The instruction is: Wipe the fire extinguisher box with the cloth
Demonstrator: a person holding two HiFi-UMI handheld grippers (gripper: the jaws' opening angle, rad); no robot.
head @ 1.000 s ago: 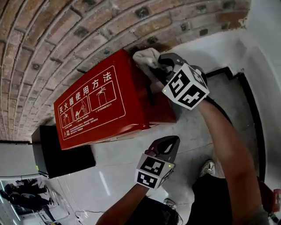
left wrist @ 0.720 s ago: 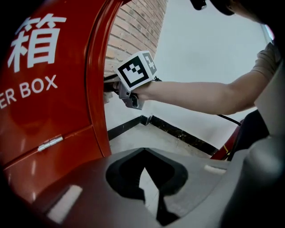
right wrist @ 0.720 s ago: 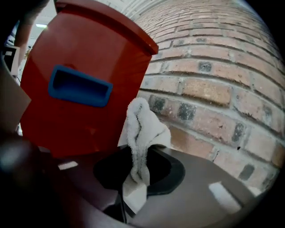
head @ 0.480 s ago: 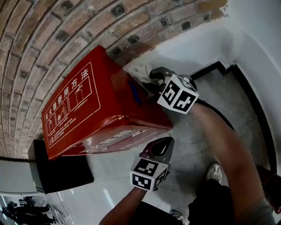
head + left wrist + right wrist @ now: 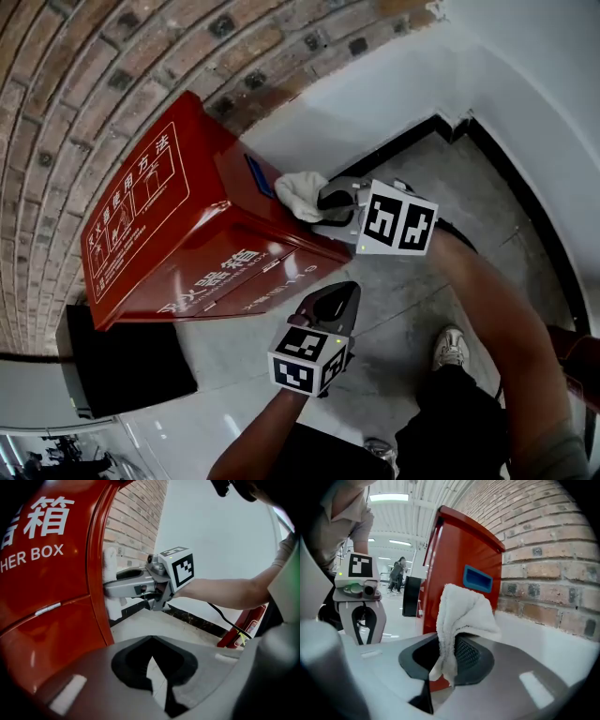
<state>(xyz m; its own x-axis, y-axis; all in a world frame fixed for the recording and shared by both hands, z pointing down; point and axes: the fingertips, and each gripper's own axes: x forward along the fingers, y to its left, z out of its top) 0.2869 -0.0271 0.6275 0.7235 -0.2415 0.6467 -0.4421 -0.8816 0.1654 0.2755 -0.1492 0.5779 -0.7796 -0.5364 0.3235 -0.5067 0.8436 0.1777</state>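
Closest to the person, the grey two-jaw left gripper [image 5: 342, 292] is hanging over the pale grey tiled floor [image 5: 412, 272], just in front of the box's lower front corner. Its jaws are resting together with nothing between them, and it is touching nothing.

Just beyond it, the grey right gripper [image 5: 323, 202] is clenching a white fluffy terry cloth [image 5: 295, 192]. The cloth is bunching up out of the jaws and pressing against the narrow end face of the red metal fire extinguisher box [image 5: 178, 234], just below and beside the small blue recessed handle [image 5: 258, 175] on that face.

The red box is standing on the floor with its back against the brick wall [image 5: 94, 75]. Its front panels are sitting flush and closed, so whatever it is holding is hidden. White lettering is running across the front, and a white-framed instruction diagram is showing on the upper face.

On the box's far side from the grippers, a black rectangular cabinet [image 5: 122, 361] is standing beside it, also closed, with its contents out of sight.

Farthest off, the right gripper view is showing people standing in a bright hall under ceiling lights.
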